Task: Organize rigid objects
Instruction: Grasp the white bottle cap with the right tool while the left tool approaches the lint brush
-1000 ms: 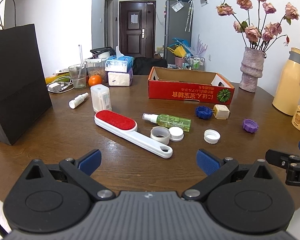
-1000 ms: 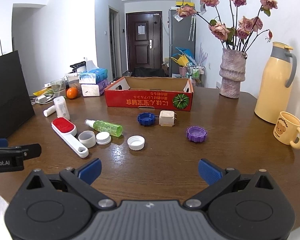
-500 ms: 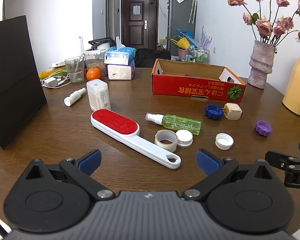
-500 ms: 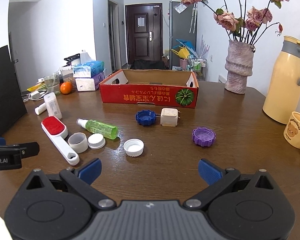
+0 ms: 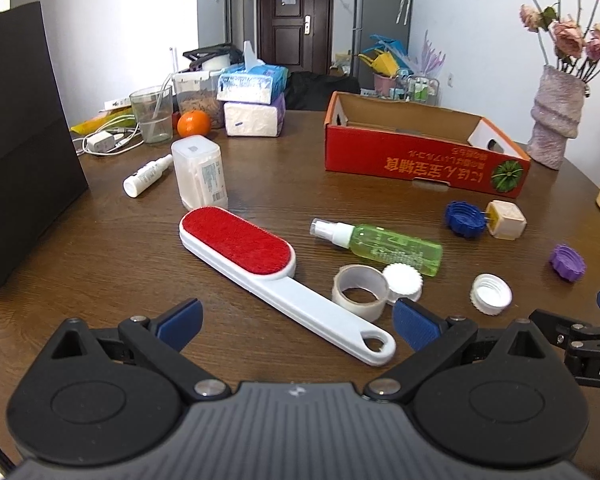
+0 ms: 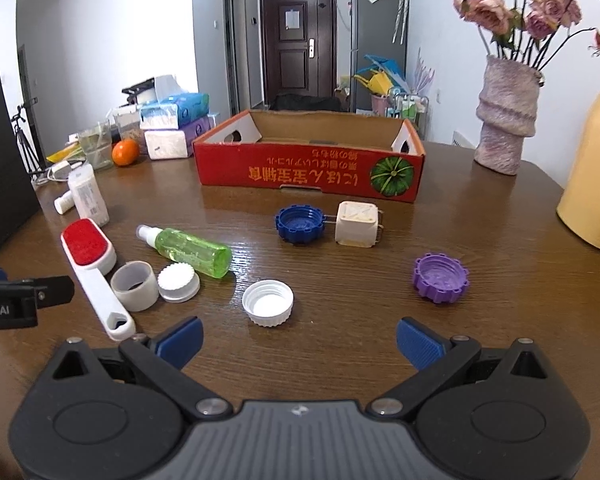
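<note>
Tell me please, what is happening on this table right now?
A person holds two grippers over a wooden table, and both are open and hold nothing. The left gripper points at the handle of the lint brush; the right gripper points at the white cap. The green spray bottle, blue cap and purple cap lie loose on the table. What shows of the red cardboard box holds nothing.

A red pad is set in the white lint brush [image 5: 268, 276], and the spray bottle [image 5: 384, 246] is tinted clear green. The caps are coloured blue [image 6: 299, 224], purple [image 6: 440, 277] and white [image 6: 268, 303]. The box [image 6: 312, 174] is printed red with yellow lettering and a green pumpkin; the surface [image 6: 340, 344] is grained dark brown.
</note>
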`<state>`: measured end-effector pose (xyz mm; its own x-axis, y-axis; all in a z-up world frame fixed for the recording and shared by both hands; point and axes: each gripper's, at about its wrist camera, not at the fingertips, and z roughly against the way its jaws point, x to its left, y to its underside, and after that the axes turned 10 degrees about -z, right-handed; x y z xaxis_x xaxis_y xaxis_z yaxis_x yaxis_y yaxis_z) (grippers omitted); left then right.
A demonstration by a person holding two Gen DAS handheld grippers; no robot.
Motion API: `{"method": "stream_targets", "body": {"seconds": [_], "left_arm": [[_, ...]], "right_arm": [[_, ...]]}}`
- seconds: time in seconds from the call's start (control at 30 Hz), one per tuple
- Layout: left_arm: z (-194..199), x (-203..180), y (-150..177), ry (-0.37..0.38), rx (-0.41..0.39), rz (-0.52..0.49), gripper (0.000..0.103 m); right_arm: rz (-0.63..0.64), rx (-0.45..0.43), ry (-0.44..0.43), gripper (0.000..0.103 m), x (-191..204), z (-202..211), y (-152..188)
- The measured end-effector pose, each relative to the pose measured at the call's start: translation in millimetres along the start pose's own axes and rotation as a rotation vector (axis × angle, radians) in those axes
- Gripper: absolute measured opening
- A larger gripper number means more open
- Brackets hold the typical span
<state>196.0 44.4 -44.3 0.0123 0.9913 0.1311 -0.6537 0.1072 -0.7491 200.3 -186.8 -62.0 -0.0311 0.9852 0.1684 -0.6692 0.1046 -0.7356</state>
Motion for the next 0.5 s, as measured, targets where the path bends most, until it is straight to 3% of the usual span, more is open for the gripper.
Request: {"method": "stream_targets", "body": {"seconds": [0.23, 0.5], "left_arm": [[-24, 9, -9, -0.028, 0.026, 0.021, 0.103], [-52, 23, -18, -0.069, 0.064, 0.048, 0.103]], "right_arm": [[0.020, 0.038, 0.001, 0.103, 3, -36, -9], [0.056, 0.085, -0.021, 0.095, 9, -73, -16]]}}
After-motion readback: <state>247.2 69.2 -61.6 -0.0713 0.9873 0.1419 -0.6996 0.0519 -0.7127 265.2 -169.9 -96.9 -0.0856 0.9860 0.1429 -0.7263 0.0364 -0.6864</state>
